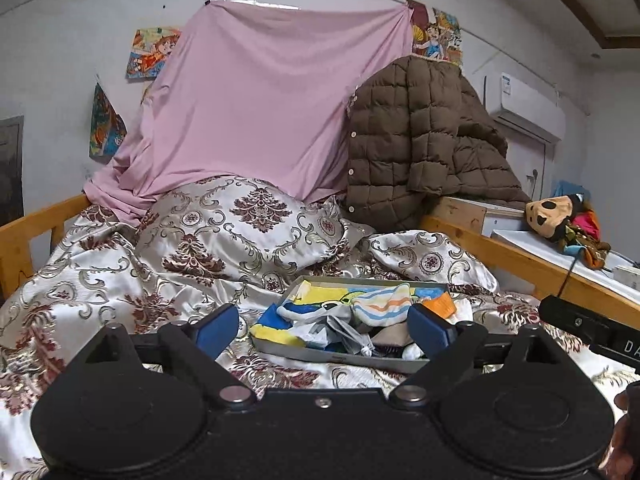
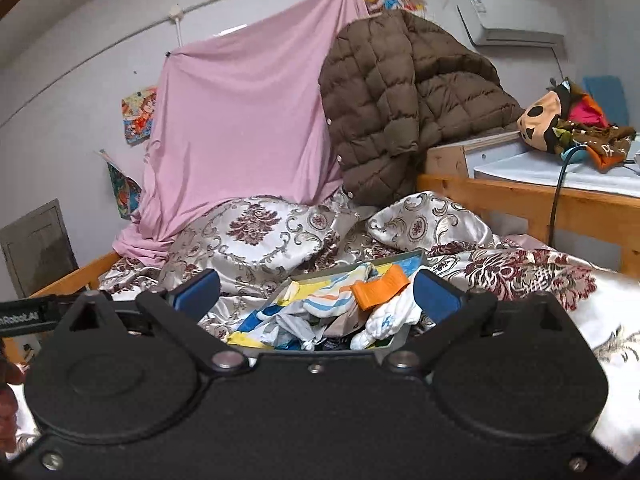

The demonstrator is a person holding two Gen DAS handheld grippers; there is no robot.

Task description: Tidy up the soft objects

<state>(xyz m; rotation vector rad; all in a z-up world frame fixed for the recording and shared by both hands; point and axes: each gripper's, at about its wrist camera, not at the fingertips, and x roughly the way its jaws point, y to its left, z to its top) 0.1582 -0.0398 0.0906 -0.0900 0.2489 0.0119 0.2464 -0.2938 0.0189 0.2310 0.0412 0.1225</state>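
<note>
Where satin bedding [image 1: 120,280] crumples: rect. tray [image 1: 340,356]

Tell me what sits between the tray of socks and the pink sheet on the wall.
A patterned satin pillow lies between the tray and the pink sheet, resting on the matching bedspread; the left wrist view shows it best.

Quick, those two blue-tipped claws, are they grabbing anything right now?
Left gripper: open, holding nothing.
Right gripper: open, holding nothing.

Glossy satin bedspread [image 1: 120,280]; matt quilted brown jacket [image 1: 416,136]; grey metal tray [image 1: 340,356]; wood bedframe [image 1: 500,252].
</note>
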